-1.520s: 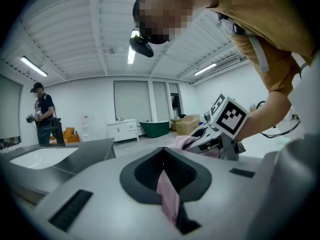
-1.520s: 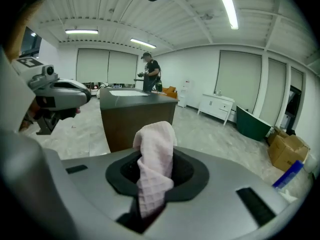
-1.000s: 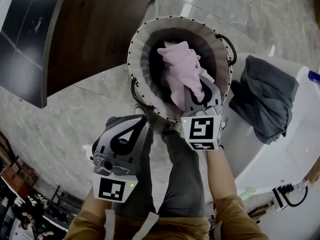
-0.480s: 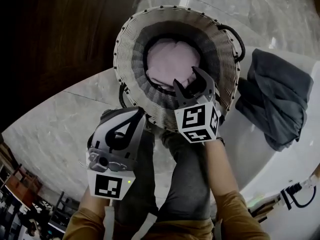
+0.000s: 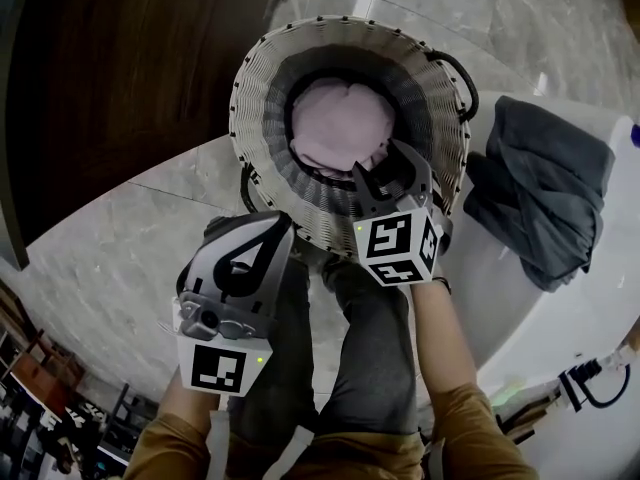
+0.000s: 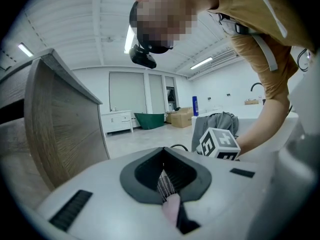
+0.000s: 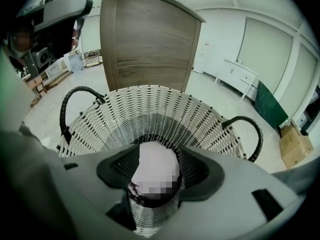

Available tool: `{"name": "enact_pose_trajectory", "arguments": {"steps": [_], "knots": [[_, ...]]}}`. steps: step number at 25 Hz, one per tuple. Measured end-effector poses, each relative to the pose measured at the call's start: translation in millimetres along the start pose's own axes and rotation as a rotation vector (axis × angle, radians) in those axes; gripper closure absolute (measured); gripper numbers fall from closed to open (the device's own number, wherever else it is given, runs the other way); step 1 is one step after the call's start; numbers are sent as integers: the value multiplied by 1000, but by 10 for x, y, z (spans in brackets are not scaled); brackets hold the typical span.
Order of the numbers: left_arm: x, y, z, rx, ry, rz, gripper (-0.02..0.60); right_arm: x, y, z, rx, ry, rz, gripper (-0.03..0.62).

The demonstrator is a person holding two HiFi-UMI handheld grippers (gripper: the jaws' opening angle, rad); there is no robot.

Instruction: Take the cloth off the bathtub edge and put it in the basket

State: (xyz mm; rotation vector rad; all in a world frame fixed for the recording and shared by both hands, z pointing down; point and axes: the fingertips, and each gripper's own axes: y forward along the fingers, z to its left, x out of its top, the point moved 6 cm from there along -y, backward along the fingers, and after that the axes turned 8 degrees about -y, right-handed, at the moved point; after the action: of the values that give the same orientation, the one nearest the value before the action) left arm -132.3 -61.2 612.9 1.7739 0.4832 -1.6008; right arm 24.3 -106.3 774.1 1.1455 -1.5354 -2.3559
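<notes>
Lying crumpled, the pale pink cloth (image 5: 343, 128) sits in the bottom of the round white woven basket (image 5: 255, 98), upper middle of the frame. Over the near rim, the right gripper (image 5: 384, 166) has just been opening its jaws; they stand apart, gripping nothing. The left gripper (image 5: 279, 224), lower left, is clenched and empty. A dark grey garment (image 5: 540, 188) drapes the white bathtub edge (image 5: 500, 288) at right.

The head camera looks steeply down from above on the woven basket (image 5: 255, 88). The camera on the right hand-held gripper (image 5: 378, 160) peers into that same basket from close at its rim. The camera on the left hand-held gripper (image 5: 270, 230) faces almost level across the room, catching the right one's marker cube (image 6: 217, 144), also seen from overhead.
</notes>
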Motion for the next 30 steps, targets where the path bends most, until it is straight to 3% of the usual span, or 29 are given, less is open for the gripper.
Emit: {"name": "enact_pose_trajectory", "arguments": {"steps": [9, 18, 30], "knots": [[412, -168, -29, 23, -11, -15, 575, 197, -433, -40, 4, -4, -4, 356], [960, -432, -178, 23, 2, -23, 575, 347, -1112, -50, -15, 13, -8, 588], [1837, -781, -313, 7, 6, -48, 575, 806, -2228, -275, -108, 70, -61, 589]]}}
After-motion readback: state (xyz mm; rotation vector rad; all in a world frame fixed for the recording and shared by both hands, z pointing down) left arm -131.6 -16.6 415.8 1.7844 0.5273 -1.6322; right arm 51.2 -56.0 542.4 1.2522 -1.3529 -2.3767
